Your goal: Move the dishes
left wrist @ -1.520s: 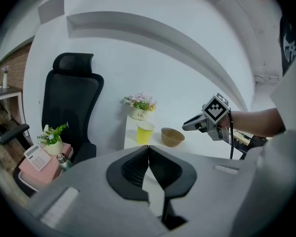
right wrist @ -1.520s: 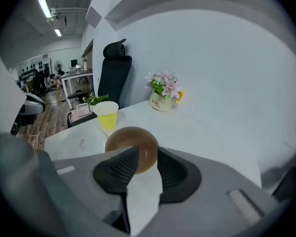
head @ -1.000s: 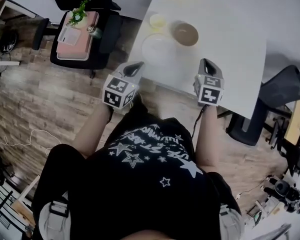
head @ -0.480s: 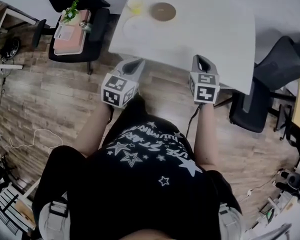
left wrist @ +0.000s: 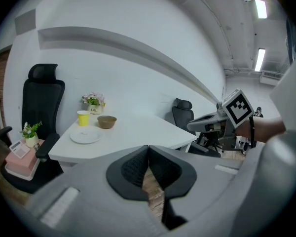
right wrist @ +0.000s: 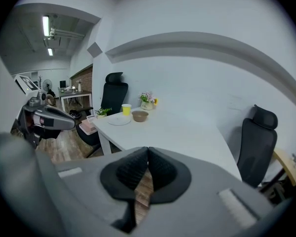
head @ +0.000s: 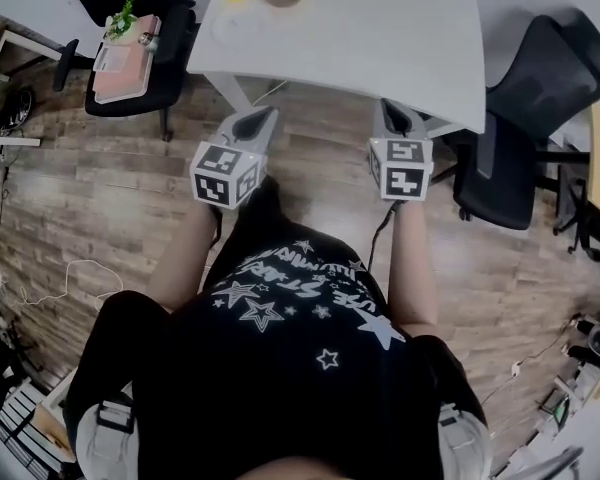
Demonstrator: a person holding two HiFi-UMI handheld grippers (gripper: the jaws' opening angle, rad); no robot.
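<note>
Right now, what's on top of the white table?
A white plate, yellow cup, brown bowl and flower pot, at one end. The cup's inside cannot be made out.

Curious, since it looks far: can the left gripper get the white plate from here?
Probably not: the left gripper hangs shut over the floor, short of the table, and the white plate lies farther off on it. Nothing blocks it.
</note>
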